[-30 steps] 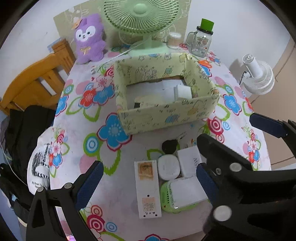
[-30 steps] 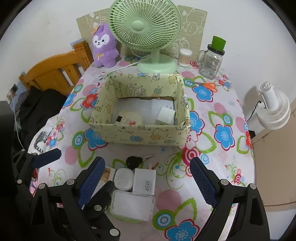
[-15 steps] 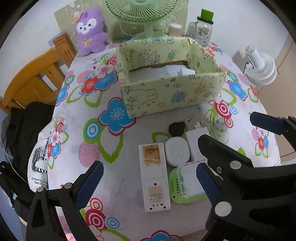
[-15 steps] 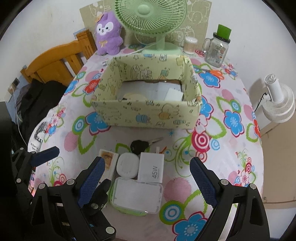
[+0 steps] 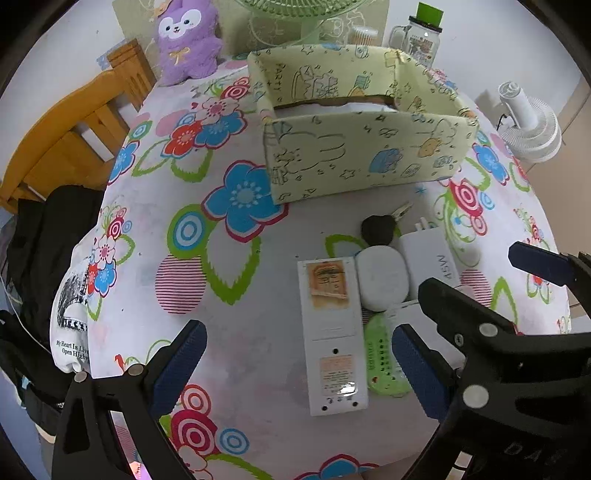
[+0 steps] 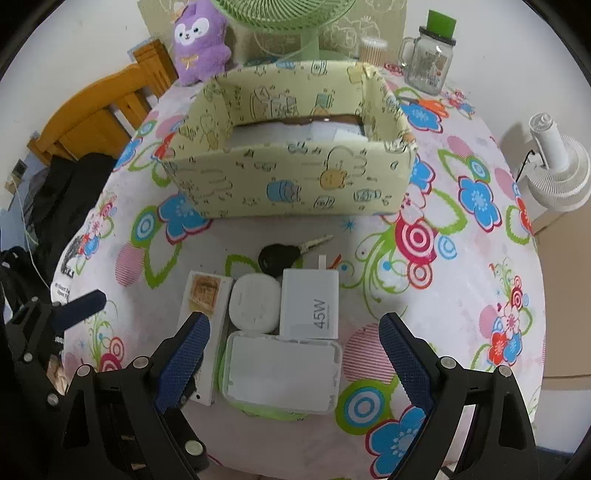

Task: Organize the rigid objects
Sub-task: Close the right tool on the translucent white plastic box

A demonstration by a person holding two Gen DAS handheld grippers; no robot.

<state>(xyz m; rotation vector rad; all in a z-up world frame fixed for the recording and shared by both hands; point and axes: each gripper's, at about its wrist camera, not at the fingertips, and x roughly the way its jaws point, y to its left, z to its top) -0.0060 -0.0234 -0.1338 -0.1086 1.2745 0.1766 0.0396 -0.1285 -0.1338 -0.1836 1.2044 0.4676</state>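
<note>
A cluster of small objects lies on the flowered tablecloth: a long white remote (image 5: pixel 332 332) (image 6: pixel 203 314), a round white case (image 5: pixel 382 282) (image 6: pixel 255 302), a white 45W charger (image 5: pixel 432 258) (image 6: pixel 310 302), a green-and-white flat box (image 6: pixel 282 373) (image 5: pixel 384 362) and a black key (image 5: pixel 378 229) (image 6: pixel 279 256). Behind them stands an open yellow-green patterned box (image 5: pixel 362 155) (image 6: pixel 291 184). My left gripper (image 5: pixel 299 369) hangs open above the remote. My right gripper (image 6: pixel 295 360) is open too, its fingers on either side of the flat box, not touching it.
At the table's far edge stand a purple plush (image 6: pixel 201 40), a green fan (image 6: pixel 295 22) and a glass jar with a green lid (image 6: pixel 430 55). A wooden chair (image 5: pixel 74 125) and dark clothing (image 5: pixel 48 236) are at the left, a white fan (image 6: pixel 557 170) on the right.
Both grippers have come down toward the table, so the small objects look larger and nearer. The patterned box's inside shows less. Both jaws stay equally wide.
</note>
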